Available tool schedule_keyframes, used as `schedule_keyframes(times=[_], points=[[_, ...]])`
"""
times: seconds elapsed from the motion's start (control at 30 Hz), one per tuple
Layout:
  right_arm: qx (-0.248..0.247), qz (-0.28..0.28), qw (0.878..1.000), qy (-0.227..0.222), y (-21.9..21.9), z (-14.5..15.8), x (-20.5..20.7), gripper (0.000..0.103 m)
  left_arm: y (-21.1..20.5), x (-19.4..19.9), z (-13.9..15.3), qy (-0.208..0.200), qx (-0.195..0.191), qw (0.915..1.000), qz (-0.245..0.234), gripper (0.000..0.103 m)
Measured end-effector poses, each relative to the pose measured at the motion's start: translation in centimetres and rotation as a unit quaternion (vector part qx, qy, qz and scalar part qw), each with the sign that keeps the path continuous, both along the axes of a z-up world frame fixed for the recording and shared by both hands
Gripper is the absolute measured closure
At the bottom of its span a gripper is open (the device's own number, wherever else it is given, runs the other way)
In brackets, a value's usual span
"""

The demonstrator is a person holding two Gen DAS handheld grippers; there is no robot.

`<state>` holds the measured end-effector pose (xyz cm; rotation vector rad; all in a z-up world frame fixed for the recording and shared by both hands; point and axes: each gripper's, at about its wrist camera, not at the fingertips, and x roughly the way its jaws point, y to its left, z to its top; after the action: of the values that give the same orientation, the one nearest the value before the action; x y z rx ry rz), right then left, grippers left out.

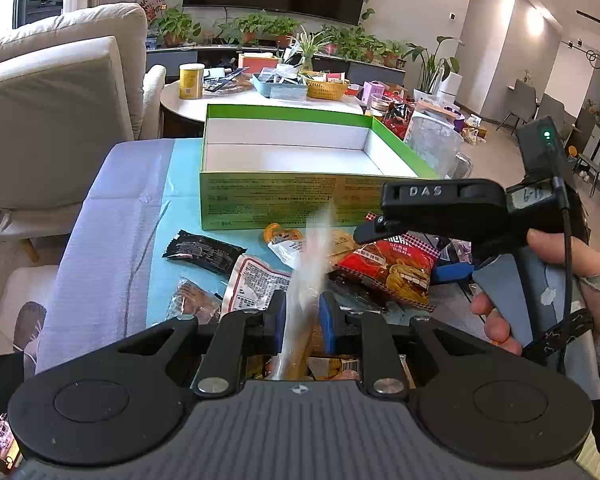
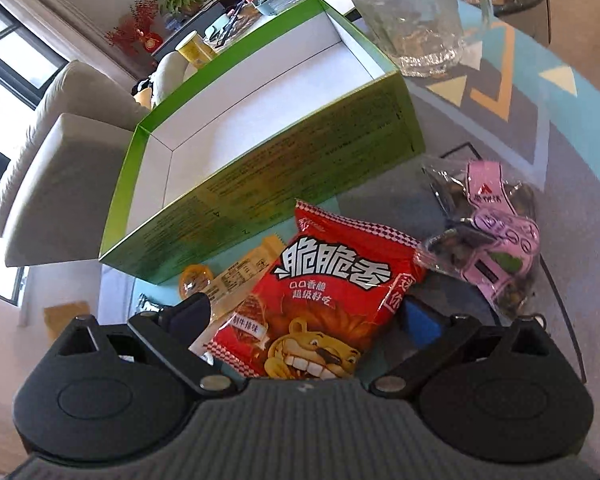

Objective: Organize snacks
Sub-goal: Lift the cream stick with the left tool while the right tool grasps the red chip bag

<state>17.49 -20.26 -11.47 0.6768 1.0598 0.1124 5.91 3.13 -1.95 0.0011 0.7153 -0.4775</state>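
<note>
My left gripper (image 1: 305, 316) is shut on a clear plastic packet (image 1: 306, 272) with a tan snack inside, and holds it upright above the pile of snacks. A red snack bag (image 2: 328, 292) printed with a lion lies between the wide-spread fingers of my right gripper (image 2: 306, 316). A narrow gap shows at each pad, so the gripper is open. The left wrist view shows the right gripper (image 1: 410, 250) over that red snack bag (image 1: 388, 268), held by a person's hand (image 1: 564, 280). The open green box (image 1: 300, 148) with a white inside stands empty just beyond the pile.
Loose packets lie in front of the box: a black one (image 1: 204, 252), a white one (image 1: 256, 280), pink-labelled clear bags (image 2: 496, 240) and a yellow packet (image 2: 240, 276). A glass jug (image 2: 412, 20) stands right of the green box (image 2: 260, 120). An armchair (image 1: 52, 120) is at the left.
</note>
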Motion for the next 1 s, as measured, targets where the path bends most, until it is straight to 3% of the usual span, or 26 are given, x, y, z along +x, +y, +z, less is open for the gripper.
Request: schedule_keyframes(times=[0.13, 0.23, 0.33, 0.47, 0.53, 0.6, 0.7, 0.77, 0.9, 1.0], points=[[-0.057, 0.042, 0.997, -0.014, 1.1, -0.2, 0.1, 0.005, 0.4, -0.2, 0.2, -0.003, -0.010, 0.9999, -0.002, 0.086], [-0.122, 0.098, 0.987, -0.043, 2.2, -0.4, -0.7, 0.011, 0.5, -0.3, 0.2, -0.007, -0.004, 1.0000, 0.000, 0.086], [-0.155, 0.131, 0.976, -0.075, 1.9, -0.4, -2.0, 0.016, 0.6, -0.2, -0.1, -0.005, 0.008, 0.9999, -0.009, 0.086], [-0.210, 0.173, 0.958, -0.092, 0.8, -0.3, -3.2, 0.017, 1.0, 0.0, -0.7, 0.001, 0.029, 0.9993, -0.024, 0.070], [-0.225, 0.186, 0.952, -0.088, 0.1, -0.4, -3.5, 0.016, 1.4, -0.1, -1.0, -0.001, 0.031, 0.9989, -0.035, 0.068], [-0.208, 0.180, 0.959, -0.073, -0.7, -0.5, -3.2, 0.016, 1.5, -0.4, -1.0, -0.006, 0.037, 0.9980, -0.051, 0.066], [-0.106, 0.121, 0.986, -0.038, -2.3, -0.7, -2.2, 0.016, 1.6, -1.2, -1.2, -0.020, 0.054, 0.9956, -0.074, 0.061], [-0.047, 0.058, 0.997, -0.015, -3.0, -1.1, -1.7, 0.016, 1.4, -1.5, -1.3, -0.028, 0.068, 0.9937, -0.084, 0.061], [-0.032, -0.055, 0.998, 0.021, -2.6, -1.2, -0.6, 0.016, 0.9, -1.5, -1.7, -0.031, 0.086, 0.9926, -0.081, 0.058], [-0.057, -0.025, 0.998, 0.028, -0.9, -0.9, 0.8, 0.016, 0.7, -1.6, -1.9, -0.040, 0.088, 0.9921, -0.080, 0.055]])
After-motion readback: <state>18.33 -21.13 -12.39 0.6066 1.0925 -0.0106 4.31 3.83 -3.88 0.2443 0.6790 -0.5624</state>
